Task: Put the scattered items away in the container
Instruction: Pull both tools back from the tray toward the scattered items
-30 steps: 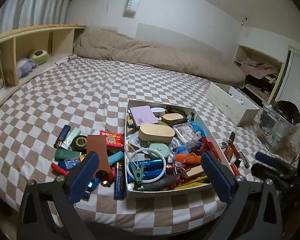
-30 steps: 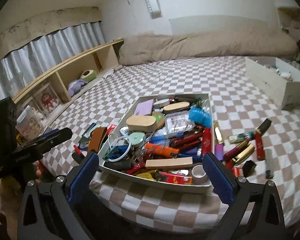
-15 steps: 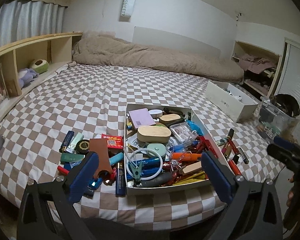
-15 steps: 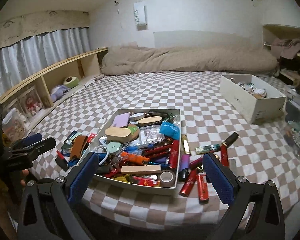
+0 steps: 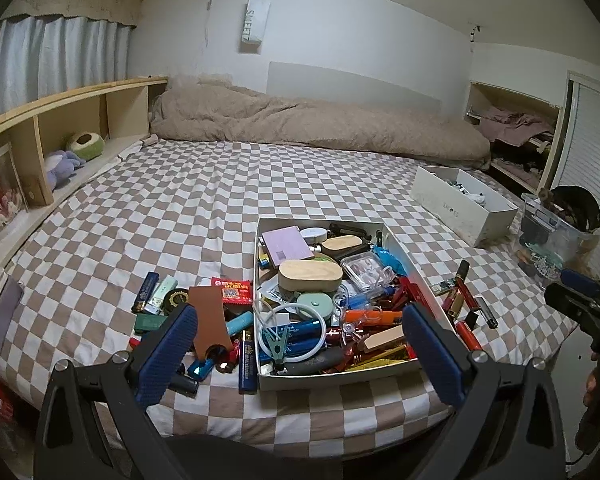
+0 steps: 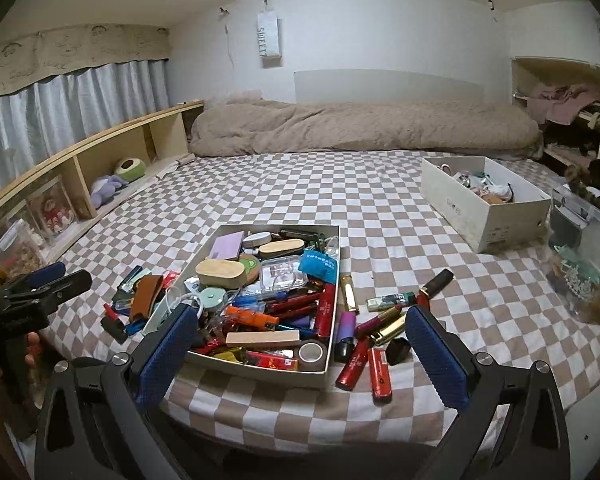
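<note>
A shallow white box point(image 5: 328, 380) heaped with small items sits near the front edge of the checkered bed point(image 5: 180, 208). Left of it lie lighters, a brown leather pouch point(image 5: 206, 316) and a red packet point(image 5: 232, 290). To its right lie red lighters and lipstick tubes point(image 6: 380, 372). My left gripper point(image 5: 298, 320) hangs open and empty in front of the bed, in line with the box. My right gripper point(image 6: 299, 320) is also open and empty, facing the box point(image 6: 260, 376) from the right front. Each gripper appears at the edge of the other's view, the right gripper point(image 5: 572, 290) and the left gripper point(image 6: 56, 280).
A second white box point(image 5: 464, 208) holding small things stands at the back right of the bed. A clear plastic bin point(image 5: 556, 236) sits beside the bed on the right. A wooden shelf point(image 5: 60, 120) with plush toys runs along the left. A beige duvet point(image 5: 320, 132) lies at the head.
Both grippers have drawn back from the bed and levelled out, so the box looks smaller and farther. Their jaws stayed open. Nothing on the bed moved.
</note>
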